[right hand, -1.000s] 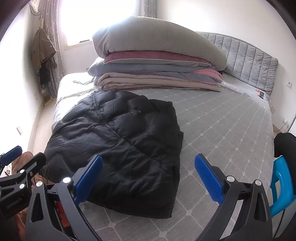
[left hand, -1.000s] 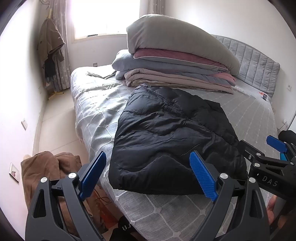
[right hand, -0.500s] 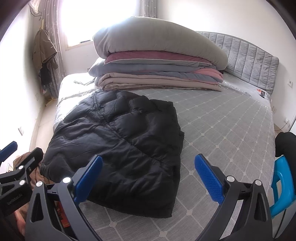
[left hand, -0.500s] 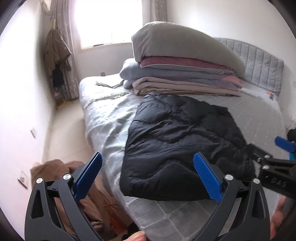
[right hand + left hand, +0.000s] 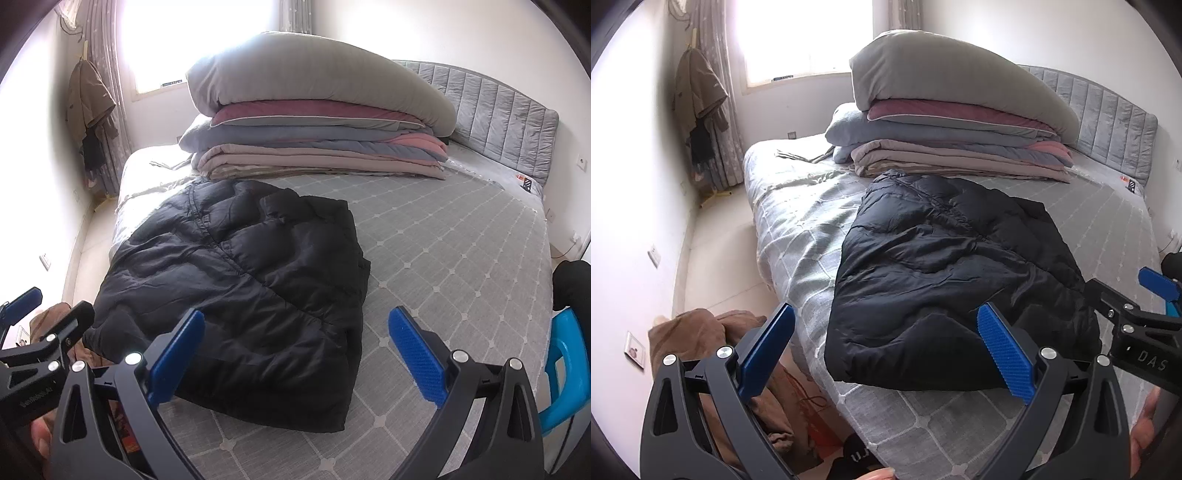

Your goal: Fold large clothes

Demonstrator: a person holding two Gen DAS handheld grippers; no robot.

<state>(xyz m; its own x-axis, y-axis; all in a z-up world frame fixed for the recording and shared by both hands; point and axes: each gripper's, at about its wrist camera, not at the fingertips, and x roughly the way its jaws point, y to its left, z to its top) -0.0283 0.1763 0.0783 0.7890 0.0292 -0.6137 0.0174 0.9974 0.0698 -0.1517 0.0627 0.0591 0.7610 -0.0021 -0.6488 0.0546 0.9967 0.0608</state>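
Observation:
A black puffer jacket lies folded on the grey checked bed, near its front left corner; it also shows in the right wrist view. My left gripper is open and empty, held back from the bed's corner, short of the jacket's near edge. My right gripper is open and empty, above the bed's front edge at the jacket's right side. Each gripper shows in the other's view: the right one, the left one.
A stack of folded quilts with a grey pillow on top sits at the bed's far side. A padded headboard is at right. Brown clothes lie on the floor by the bed. A coat hangs by the window. A blue chair stands at right.
The left gripper has drawn back and swung a little left, so the jacket sits further right and more floor shows. The right gripper has barely moved. Both stay open.

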